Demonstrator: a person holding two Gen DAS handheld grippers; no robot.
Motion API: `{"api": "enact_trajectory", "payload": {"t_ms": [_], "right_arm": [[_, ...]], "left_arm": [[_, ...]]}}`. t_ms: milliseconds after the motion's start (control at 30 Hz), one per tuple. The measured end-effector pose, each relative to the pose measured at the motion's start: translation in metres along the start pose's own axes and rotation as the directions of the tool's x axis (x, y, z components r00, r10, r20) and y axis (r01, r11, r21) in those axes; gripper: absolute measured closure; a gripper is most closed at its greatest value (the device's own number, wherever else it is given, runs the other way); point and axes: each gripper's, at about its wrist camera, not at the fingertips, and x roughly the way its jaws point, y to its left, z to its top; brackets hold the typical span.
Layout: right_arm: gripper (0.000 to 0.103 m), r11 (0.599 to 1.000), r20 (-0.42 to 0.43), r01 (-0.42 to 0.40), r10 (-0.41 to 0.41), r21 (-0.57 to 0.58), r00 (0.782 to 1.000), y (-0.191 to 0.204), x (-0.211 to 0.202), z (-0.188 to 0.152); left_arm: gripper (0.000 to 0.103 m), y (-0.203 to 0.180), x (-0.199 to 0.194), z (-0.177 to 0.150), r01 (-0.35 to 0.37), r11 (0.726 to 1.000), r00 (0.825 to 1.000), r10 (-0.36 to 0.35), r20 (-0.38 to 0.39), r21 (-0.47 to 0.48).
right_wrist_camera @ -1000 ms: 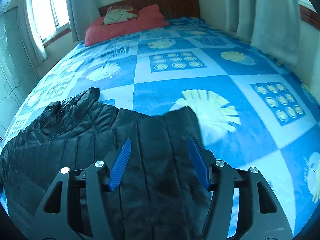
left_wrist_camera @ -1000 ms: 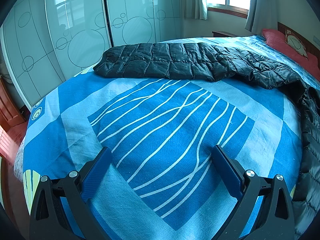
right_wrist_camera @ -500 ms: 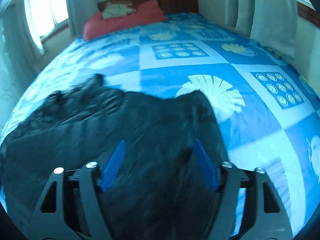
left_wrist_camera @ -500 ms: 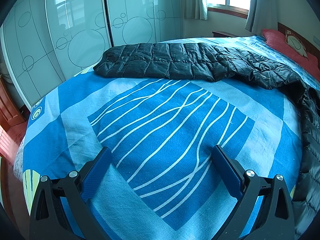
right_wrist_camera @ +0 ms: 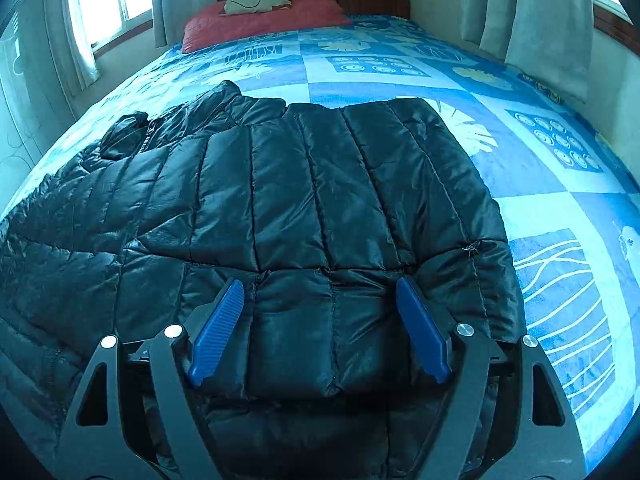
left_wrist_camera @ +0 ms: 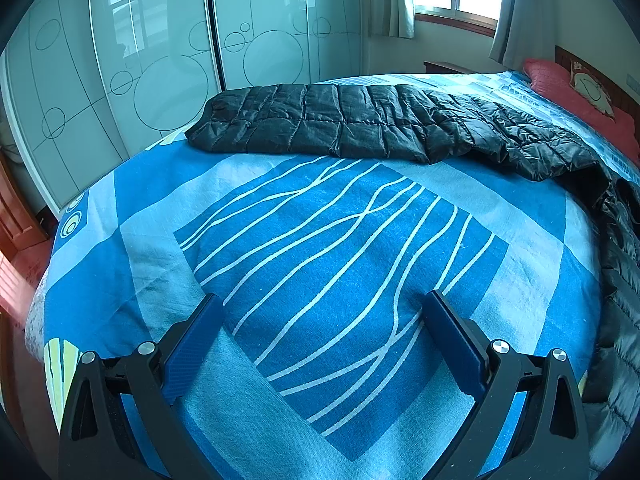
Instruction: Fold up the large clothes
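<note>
Black puffer jacket spread across blue patterned bed. Right tool released, fingers wide, low over jacket's near panel. Left tool released, over bare bedspread; jacket's sleeve lies well beyond.

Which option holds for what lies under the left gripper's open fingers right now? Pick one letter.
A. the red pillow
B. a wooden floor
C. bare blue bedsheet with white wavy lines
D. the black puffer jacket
C: in the left wrist view the left gripper stands open over the blue bedsheet, with the black puffer jacket lying farther off across the bed.
</note>
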Motion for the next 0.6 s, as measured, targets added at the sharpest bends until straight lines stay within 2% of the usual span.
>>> {"api": "enact_trajectory", "payload": {"t_ms": [267,400,533,600], "right_arm": [[0.018,1.0,0.01,-0.017,0.017,-0.009,1.0,0.003,0.001,-0.005],[0.018,1.0,0.013,-0.015,0.015,-0.015,1.0,0.004,0.001,-0.006],[0.018,1.0,0.014,-0.015,0.015,-0.016,1.0,0.004,0.0,-0.006],[0.018,1.0,0.014,-0.014,0.015,-0.016,1.0,0.004,0.0,-0.006]], "left_arm": [[0.004,0.003,0.003,0.006,0.023,1.0,0.999,-0.024,-0.044,-0.015],[0.004,0.013,0.006,0.016,0.088,0.993,0.994,-0.093,-0.051,-0.082],[0.004,0.036,0.017,0.041,0.218,0.949,0.975,-0.223,0.006,-0.227],[0.004,0.046,0.028,0.055,0.245,0.932,0.969,-0.247,0.029,-0.266]]}}
